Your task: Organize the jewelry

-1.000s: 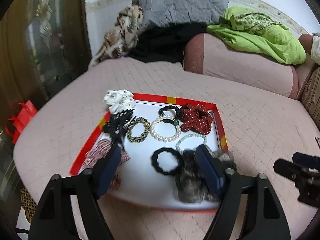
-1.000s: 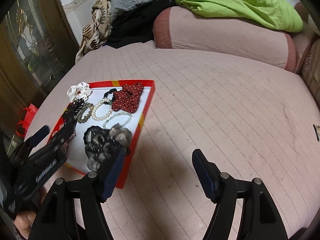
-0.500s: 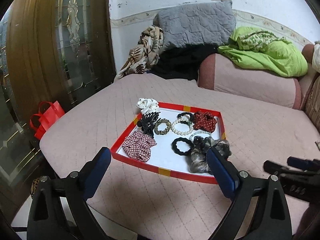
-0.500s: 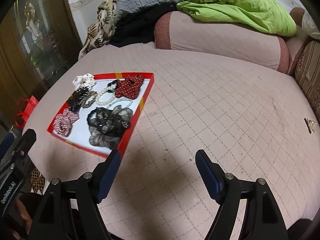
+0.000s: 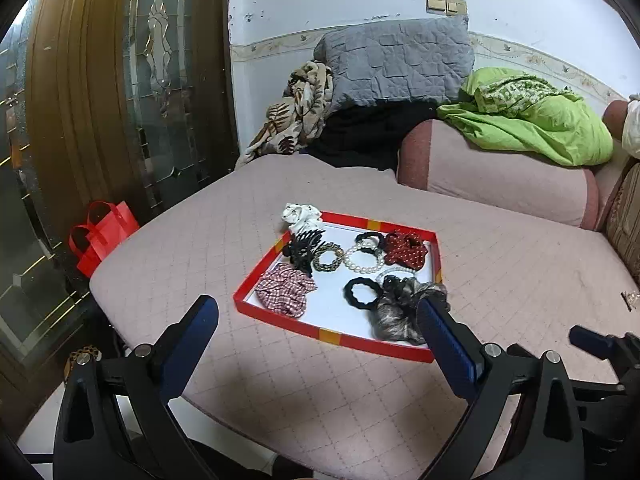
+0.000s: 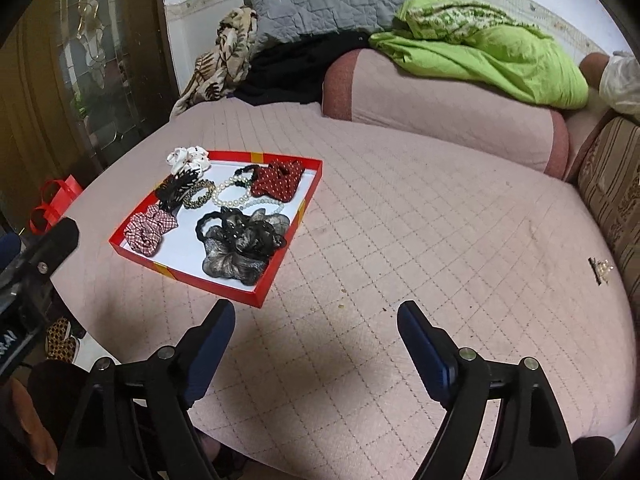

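A red-rimmed tray (image 5: 292, 326) (image 6: 264, 292) lies on the pink quilted bed. It holds a plaid scrunchie (image 5: 283, 288), a black claw clip (image 5: 302, 249), a pearl bracelet (image 5: 362, 262), a black scrunchie (image 5: 362, 293), a red dotted scrunchie (image 5: 406, 249) and a grey-black lace scrunchie (image 6: 240, 246). A white scrunchie (image 5: 301, 216) rests on the tray's far left corner. My left gripper (image 5: 318, 322) is open and empty, held back from the tray's near edge. My right gripper (image 6: 316, 324) is open and empty, over the bed right of the tray.
A small gold hair clip (image 6: 600, 269) lies on the bed at the far right. A pink bolster (image 6: 440, 108), green bedding (image 6: 492, 52) and a grey pillow (image 5: 392, 64) line the back. A red bag (image 5: 100, 236) sits on the floor left.
Both grippers have pulled back and up from the tray. The left one was right over the tray's items; now it is well short of the near rim. Both stay open.
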Available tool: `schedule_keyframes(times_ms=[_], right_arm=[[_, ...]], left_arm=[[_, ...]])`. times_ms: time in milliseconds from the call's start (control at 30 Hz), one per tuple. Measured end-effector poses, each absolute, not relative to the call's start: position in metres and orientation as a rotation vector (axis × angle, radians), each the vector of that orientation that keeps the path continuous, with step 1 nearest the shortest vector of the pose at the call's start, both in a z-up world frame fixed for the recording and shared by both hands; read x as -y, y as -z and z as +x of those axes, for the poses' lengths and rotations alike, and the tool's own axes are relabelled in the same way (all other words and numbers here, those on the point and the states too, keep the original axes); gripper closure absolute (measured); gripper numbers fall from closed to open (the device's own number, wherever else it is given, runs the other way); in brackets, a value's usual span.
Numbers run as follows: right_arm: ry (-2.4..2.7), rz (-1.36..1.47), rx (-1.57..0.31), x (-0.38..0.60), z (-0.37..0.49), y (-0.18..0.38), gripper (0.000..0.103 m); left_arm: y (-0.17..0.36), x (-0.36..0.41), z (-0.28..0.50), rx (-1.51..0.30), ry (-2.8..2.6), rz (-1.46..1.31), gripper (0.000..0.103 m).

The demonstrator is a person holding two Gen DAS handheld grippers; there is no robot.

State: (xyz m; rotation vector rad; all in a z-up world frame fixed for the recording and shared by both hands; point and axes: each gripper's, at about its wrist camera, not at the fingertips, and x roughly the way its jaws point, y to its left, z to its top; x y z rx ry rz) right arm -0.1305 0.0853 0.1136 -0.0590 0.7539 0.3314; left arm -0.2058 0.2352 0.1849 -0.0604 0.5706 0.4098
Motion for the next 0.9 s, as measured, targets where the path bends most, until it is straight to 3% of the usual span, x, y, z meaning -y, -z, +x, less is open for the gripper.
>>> schedule_keyframes(times_ms=[900], right_arm=[[-0.278, -0.137, -0.732, -0.105, -0.146, -0.108, 0.013]], left_arm=[[-0.162, -0.246, -0.210, -0.670, -0.321, -0.094, 0.004]])
